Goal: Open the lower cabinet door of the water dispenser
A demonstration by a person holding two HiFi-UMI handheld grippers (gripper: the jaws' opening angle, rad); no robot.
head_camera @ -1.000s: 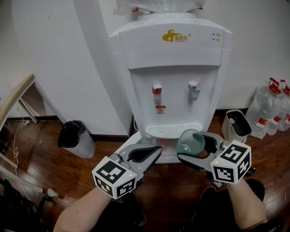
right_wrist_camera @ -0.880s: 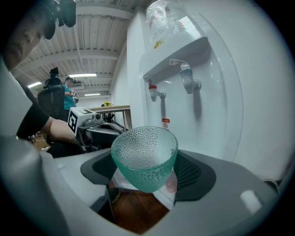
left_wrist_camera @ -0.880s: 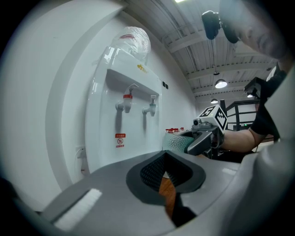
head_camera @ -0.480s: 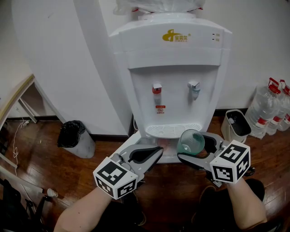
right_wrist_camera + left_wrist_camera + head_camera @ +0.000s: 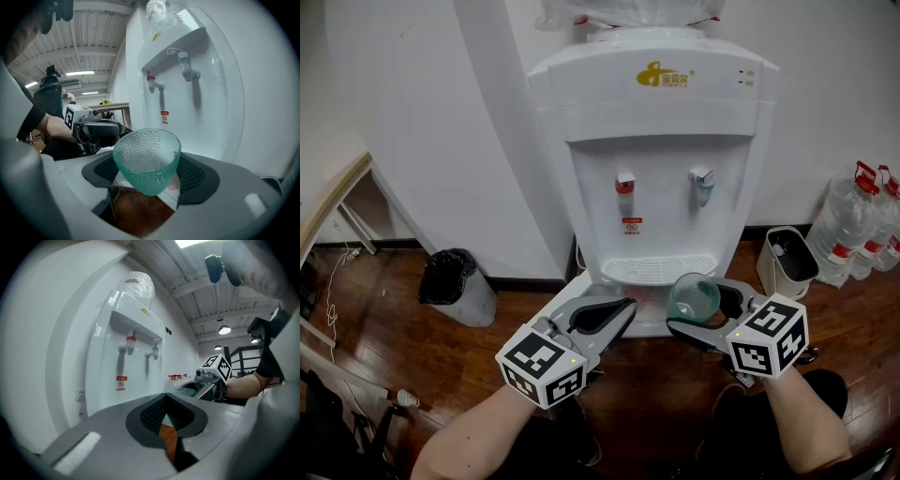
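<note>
The left gripper (image 5: 621, 311) has its fingers slightly spread with nothing between them, only floor showing through the gap. They have just been closing a little. It points level at the front of the water dispenser (image 5: 661, 122), close to it and below the drip tray (image 5: 658, 269). Beside it, the right gripper (image 5: 696, 307) has its fingers pinching a teal dimpled glass cup (image 5: 147, 157) by its sides, mouth up, so that hand looks occupied.

The lower cabinet door cannot be made out as a separate panel in any view, because the grippers cover the dispenser's lower body in the head view. By my reading it lies ahead of and below the fingers, an upright panel facing the person, running from under the tray down toward the wooden floor (image 5: 412, 337). The empty left gripper seems the one placed to reach it, and would likely need to drop lower. I cannot tell which edge carries the handle.
</note>
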